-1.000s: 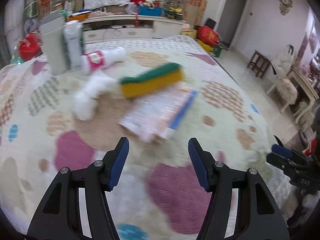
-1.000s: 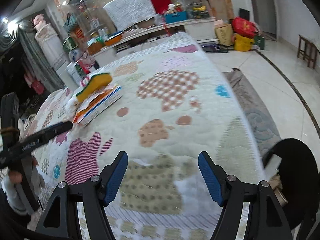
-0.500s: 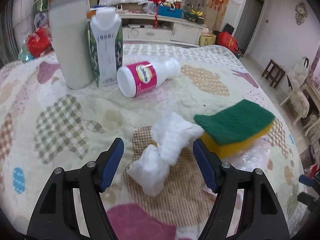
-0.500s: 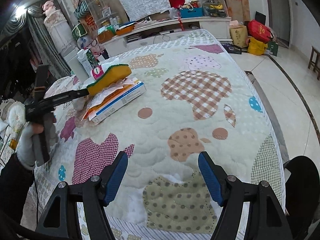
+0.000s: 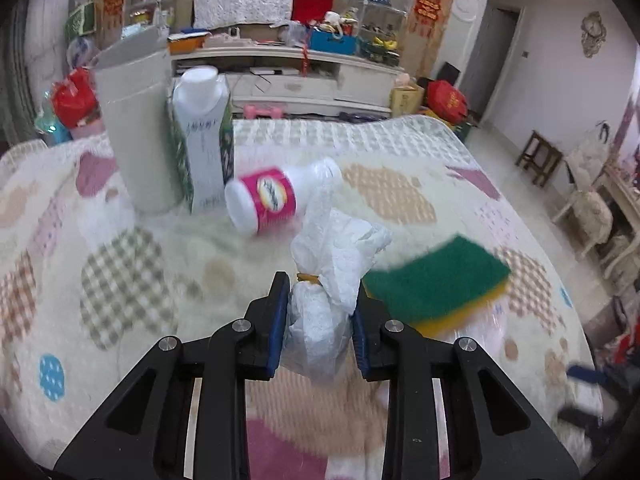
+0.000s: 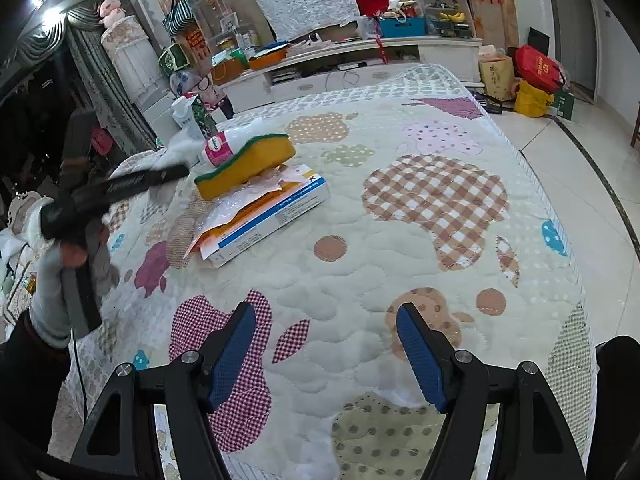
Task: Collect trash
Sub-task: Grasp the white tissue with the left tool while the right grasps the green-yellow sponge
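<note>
My left gripper (image 5: pixel 320 300) is shut on a white crumpled plastic bag (image 5: pixel 332 264) tied with a rubber band, over the patterned quilt (image 5: pixel 120 264). Beyond it lies a white bottle with a pink label (image 5: pixel 276 200). A green and yellow sponge (image 5: pixel 436 280) sits to the right on a plastic-wrapped box. A milk carton (image 5: pixel 204 140) and a grey bin (image 5: pixel 136 128) stand behind. My right gripper (image 6: pixel 326 344) is open and empty, above the quilt's near part. The right wrist view also shows the sponge (image 6: pixel 246 170), the box (image 6: pixel 272 216) and the left gripper (image 6: pixel 132 184) far left.
A black bin (image 6: pixel 616 400) shows at the right wrist view's lower right edge, off the bed. A white cabinet (image 5: pixel 288 76) with clutter stands behind the bed. Tiled floor (image 6: pixel 580 152) lies to the right, with bags and a stool.
My left gripper moved forward onto the white bag and closed on it. The right gripper moved a little forward over the quilt and stayed open.
</note>
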Tool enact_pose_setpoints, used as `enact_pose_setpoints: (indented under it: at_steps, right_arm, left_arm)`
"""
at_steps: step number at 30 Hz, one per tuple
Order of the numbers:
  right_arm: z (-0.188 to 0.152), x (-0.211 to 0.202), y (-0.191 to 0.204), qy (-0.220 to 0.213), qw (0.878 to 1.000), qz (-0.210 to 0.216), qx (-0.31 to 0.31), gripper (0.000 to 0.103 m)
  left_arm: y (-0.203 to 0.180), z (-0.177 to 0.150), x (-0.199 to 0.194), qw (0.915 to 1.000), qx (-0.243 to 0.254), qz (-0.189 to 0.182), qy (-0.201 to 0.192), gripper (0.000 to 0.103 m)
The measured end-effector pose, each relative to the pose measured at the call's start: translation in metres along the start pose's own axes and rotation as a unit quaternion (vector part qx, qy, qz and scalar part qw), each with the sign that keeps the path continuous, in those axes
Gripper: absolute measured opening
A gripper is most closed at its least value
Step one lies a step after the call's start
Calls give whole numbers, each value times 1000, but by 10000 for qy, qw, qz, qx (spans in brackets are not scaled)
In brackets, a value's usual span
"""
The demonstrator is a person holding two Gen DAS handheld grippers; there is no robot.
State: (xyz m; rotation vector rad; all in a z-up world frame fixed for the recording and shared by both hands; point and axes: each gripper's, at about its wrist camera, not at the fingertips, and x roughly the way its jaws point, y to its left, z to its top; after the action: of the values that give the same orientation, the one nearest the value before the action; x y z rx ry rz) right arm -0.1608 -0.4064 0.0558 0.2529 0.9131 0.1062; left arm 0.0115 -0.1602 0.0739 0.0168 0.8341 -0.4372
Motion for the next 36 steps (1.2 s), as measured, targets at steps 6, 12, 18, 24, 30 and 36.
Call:
enact_pose_setpoints:
  at_steps: [6,12,18,24,30,36]
  right_arm:
    - [-8,-12,-5,2,10000,-90,4,70]
    - [-12,-24,-23,-97,9997,-150,160,71]
    - [-11,-28,-39,-201,9989,-188,373,71]
    - [-14,-31,-37,-200,9983,61,540,71]
    - [-15,-16,-8,-29,9986,384,353,73]
    - [6,7,16,35,9953,711,656,81]
  left_arm:
    - [-25,30,56,9980,253,75,576,26]
    - [-41,2,49,9939,364,-409,952,26]
    - [-67,-49,-17,9861,692,-1155,972,26]
    - [-54,-68,-62,9869,366,-1359,787,26]
    - [-29,-79,-85,9938,246,-947,523,26]
    - [-8,-88,-96,9983,61,-524,248,26]
